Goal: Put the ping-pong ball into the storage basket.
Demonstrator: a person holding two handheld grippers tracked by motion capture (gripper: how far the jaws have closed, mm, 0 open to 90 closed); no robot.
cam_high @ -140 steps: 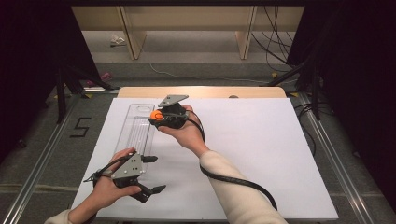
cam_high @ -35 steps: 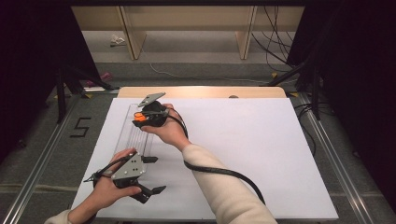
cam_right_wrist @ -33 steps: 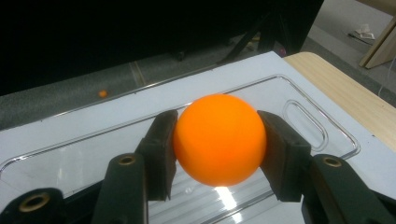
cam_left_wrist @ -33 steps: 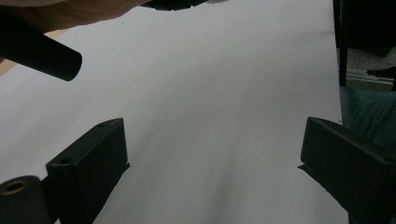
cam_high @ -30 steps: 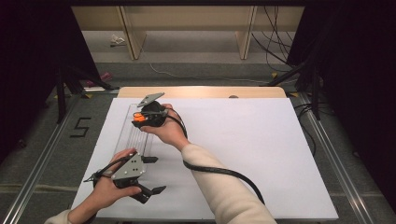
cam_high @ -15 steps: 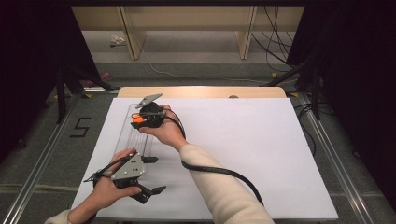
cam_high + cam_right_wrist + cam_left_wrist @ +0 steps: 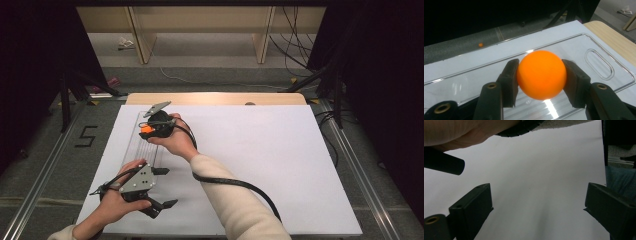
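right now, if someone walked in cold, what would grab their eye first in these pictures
The bright orange ball, pinched between the jaws of the right hand-held gripper, stands out at once, held over a clear plastic tray at the far left of the white table. Next, the left hand-held gripper sits near the table's front-left edge with its jaws wide apart and nothing between them.

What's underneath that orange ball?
A clear plastic tray lies under the ball, on the white sheet. The ball, pinched by the right gripper, hides the tray directly beneath it.
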